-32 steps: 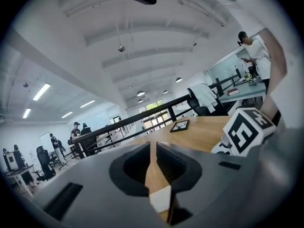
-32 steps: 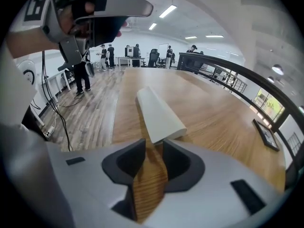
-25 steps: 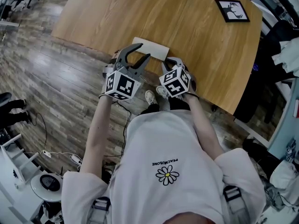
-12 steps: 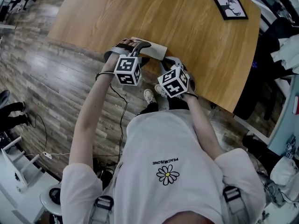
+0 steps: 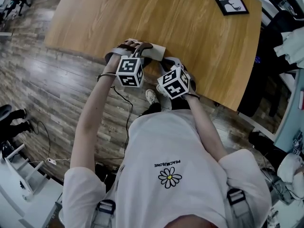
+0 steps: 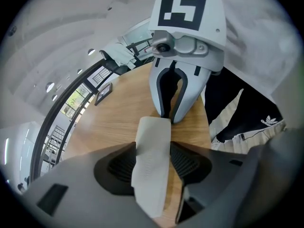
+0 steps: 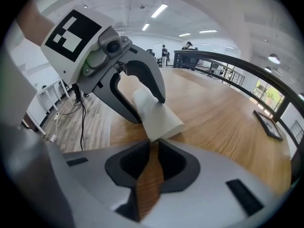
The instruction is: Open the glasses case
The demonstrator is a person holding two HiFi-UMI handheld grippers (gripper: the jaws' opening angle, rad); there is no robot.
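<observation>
A white glasses case (image 5: 155, 49) lies on the wooden table (image 5: 190, 37) close to its near edge. My left gripper (image 5: 135, 45) straddles one end, and its jaws are closing with the case (image 6: 152, 160) between the pads. The left pad is at the case's side and a sliver of wood shows beside the right pad. My right gripper (image 5: 165, 61) points at the other end, its jaws nearly together and pinching the case's near corner (image 7: 156, 113). In the left gripper view the right gripper (image 6: 167, 118) stands over the far end.
A framed black-and-white picture (image 5: 230, 3) lies at the table's far right. The table's near edge runs just under both grippers, with plank floor (image 5: 57, 80) and the person's shoes (image 5: 153, 98) below. Dark clothing and clutter sit right of the table.
My left gripper has dropped from above the table edge onto the case and rolled over, its jaws now astride the case. The right gripper has stayed put.
</observation>
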